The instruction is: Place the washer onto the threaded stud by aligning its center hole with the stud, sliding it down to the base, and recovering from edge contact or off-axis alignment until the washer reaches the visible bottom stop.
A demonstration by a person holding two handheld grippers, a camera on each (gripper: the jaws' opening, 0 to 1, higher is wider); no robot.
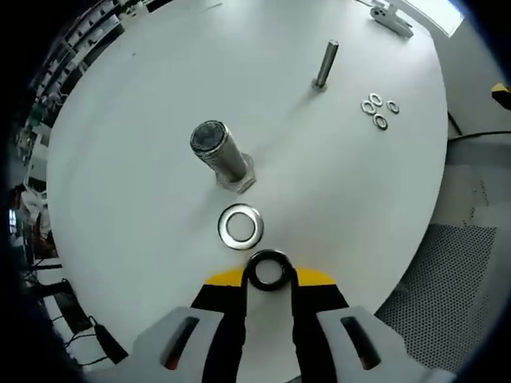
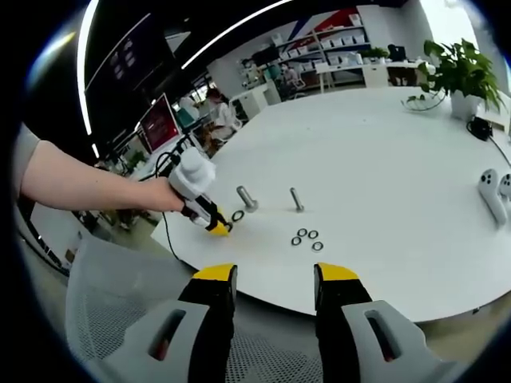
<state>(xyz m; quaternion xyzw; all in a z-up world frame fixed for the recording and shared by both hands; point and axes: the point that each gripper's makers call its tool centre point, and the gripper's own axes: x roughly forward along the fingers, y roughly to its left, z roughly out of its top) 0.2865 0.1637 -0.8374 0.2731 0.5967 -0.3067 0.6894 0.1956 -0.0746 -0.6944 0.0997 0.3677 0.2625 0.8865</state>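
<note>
A thick threaded stud (image 1: 218, 150) stands upright on its hex base on the white round table (image 1: 144, 104). A silver washer (image 1: 240, 226) lies flat just in front of it. My left gripper (image 1: 268, 275) is shut on a dark washer (image 1: 267, 270), pinched between its yellow tips, low over the table and short of the silver one. In the right gripper view, the left gripper (image 2: 217, 227) is held by a hand beside the thick stud (image 2: 246, 198). My right gripper (image 2: 275, 275) stands open and empty, off the table's near edge.
A thin stud (image 1: 326, 64) stands farther back, with three small washers (image 1: 379, 110) beside it. White controllers (image 2: 491, 191) lie at the table's right, a potted plant (image 2: 459, 72) at the back. A grey mesh chair (image 2: 120, 287) sits below the right gripper.
</note>
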